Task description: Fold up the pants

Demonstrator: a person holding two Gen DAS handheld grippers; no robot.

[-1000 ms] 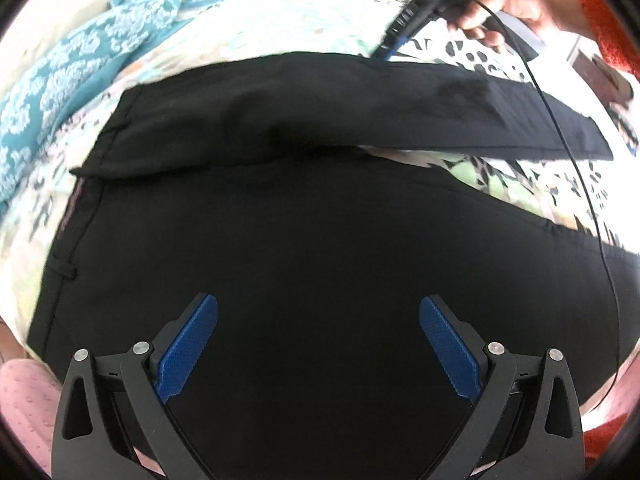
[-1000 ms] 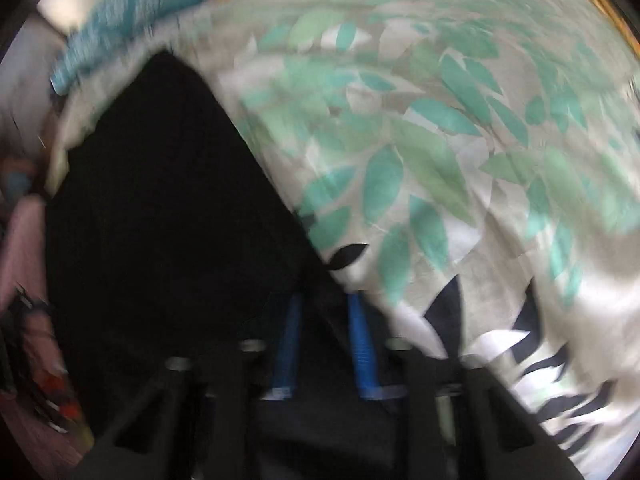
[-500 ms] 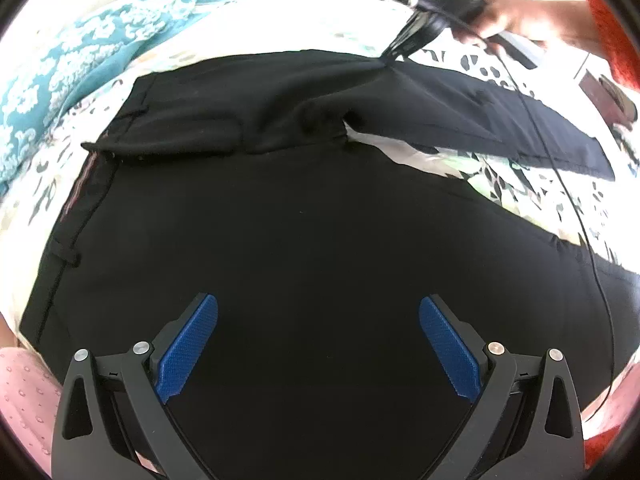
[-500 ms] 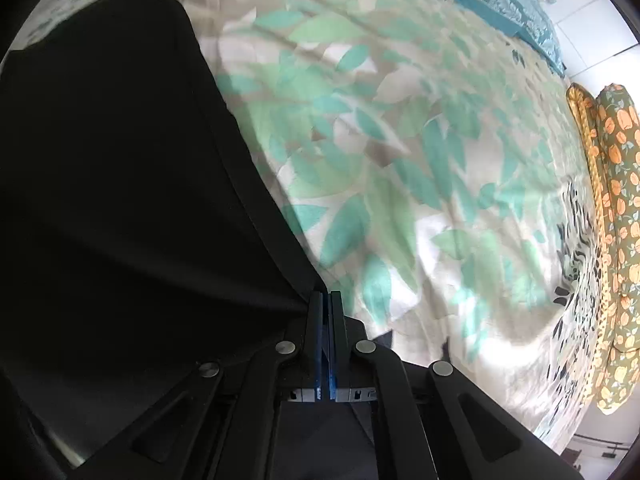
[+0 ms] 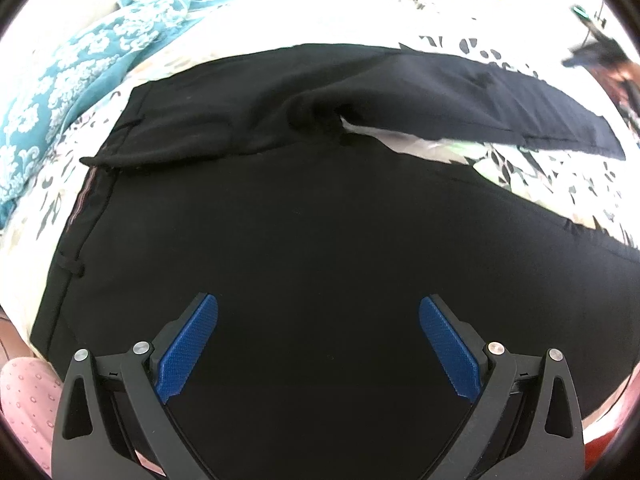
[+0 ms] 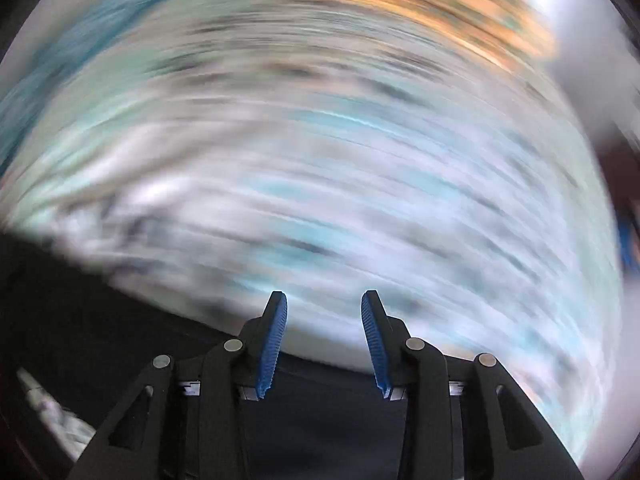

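Black pants [image 5: 304, 232] lie spread on a leaf-print bedsheet [image 5: 532, 168], waistband to the left, with the far leg [image 5: 472, 104] stretching right and bunched at the crotch. My left gripper [image 5: 318, 320] is open and empty, hovering low over the near leg. My right gripper [image 6: 324, 312] is open and empty; its view is heavily motion-blurred, with black fabric [image 6: 100, 320] below and left of the fingers. The right gripper also shows as a dark blur at the far right edge of the left wrist view [image 5: 600, 56].
A teal patterned blanket [image 5: 68, 76] lies at the far left of the bed. A pink dotted cloth [image 5: 24, 392] sits at the lower left. An orange patterned item [image 6: 400, 8] blurs across the top of the right wrist view.
My right gripper has let go of the far pant leg, opened and swung away fast to the right. The far leg now lies flat on the sheet. The left gripper has stayed open.
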